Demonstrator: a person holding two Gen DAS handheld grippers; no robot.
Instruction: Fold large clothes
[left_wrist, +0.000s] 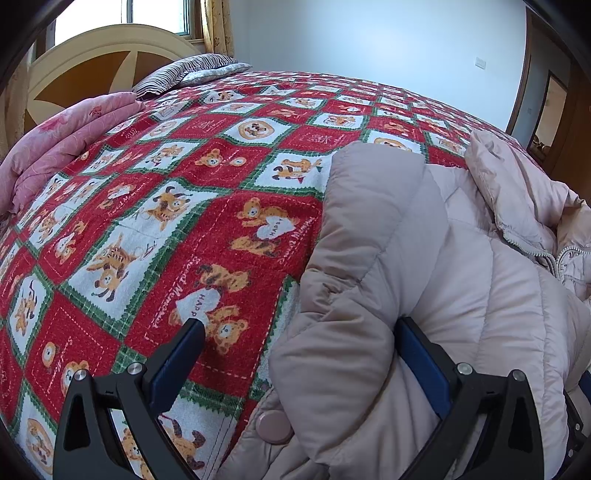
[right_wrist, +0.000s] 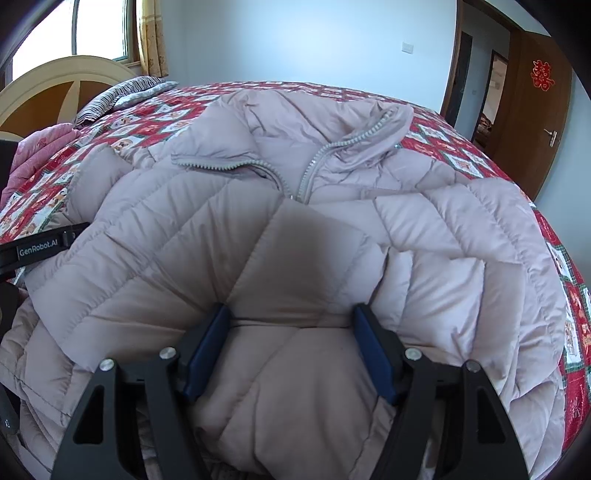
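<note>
A pale pink puffer jacket (right_wrist: 332, 221) lies on the bed, collar and zipper (right_wrist: 314, 162) at the far side. In the left wrist view its sleeve (left_wrist: 376, 236) is folded along the jacket's left edge. My left gripper (left_wrist: 299, 332) is open wide; a fold of the sleeve bulges between its fingers, the right finger (left_wrist: 424, 354) against the fabric, the left finger (left_wrist: 181, 354) over bare bedspread. My right gripper (right_wrist: 291, 317) is open, with a padded fold of the jacket's lower part lying between its fingers. The left gripper's body (right_wrist: 40, 247) shows at the left edge.
The bed has a red, white and green teddy-bear bedspread (left_wrist: 184, 206). A folded pink quilt (left_wrist: 66, 147) and a striped pillow (left_wrist: 184, 72) lie near the wooden headboard (left_wrist: 92, 59). A window is behind it. A wooden door (right_wrist: 535, 110) stands at the right.
</note>
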